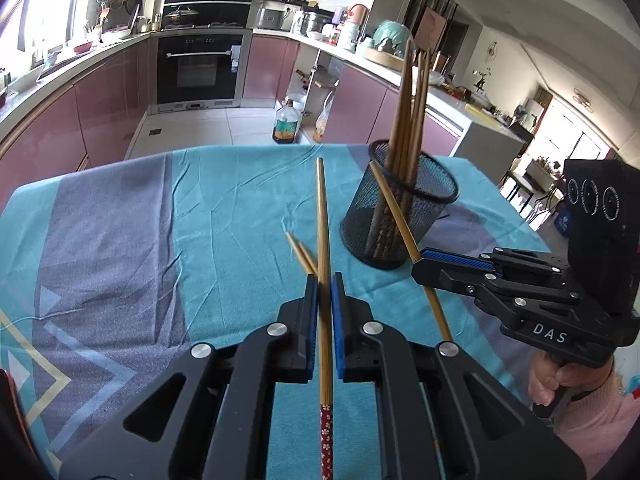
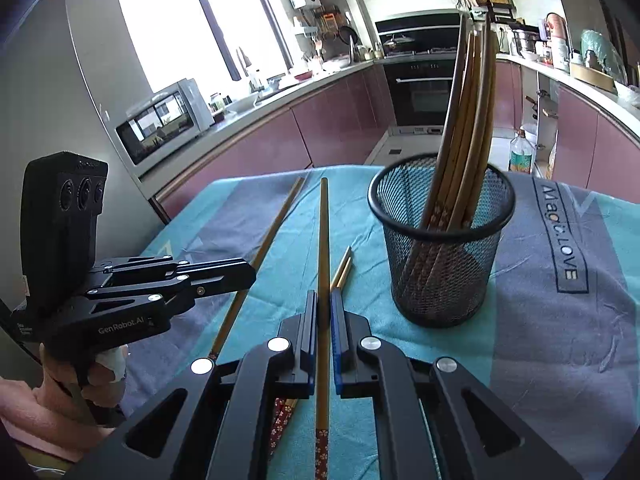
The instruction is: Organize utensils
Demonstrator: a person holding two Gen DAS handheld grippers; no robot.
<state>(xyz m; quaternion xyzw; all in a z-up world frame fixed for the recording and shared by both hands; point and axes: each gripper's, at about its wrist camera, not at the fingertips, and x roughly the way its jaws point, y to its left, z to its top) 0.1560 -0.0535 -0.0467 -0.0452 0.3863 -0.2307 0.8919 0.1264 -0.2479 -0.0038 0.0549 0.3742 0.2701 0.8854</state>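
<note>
Table: cloth-covered table point(image 1: 240, 200) carries everything, so loose sticks lie flat within reach.
Holder: mesh holder point(image 2: 440, 240) stands upright on the cloth, already bristling with chopsticks point(image 2: 464, 120), the evident collecting place.
Left gripper point(image 1: 324, 284): clamped on one chopstick point(image 1: 322, 216), tip forward, probably for lifting towards the holder.
Right gripper point(image 2: 324, 300): pinched on another chopstick point(image 2: 323, 232), near the holder's left side.
Remaining pair point(image 2: 342, 268): lying on the cloth, untouched.
</note>
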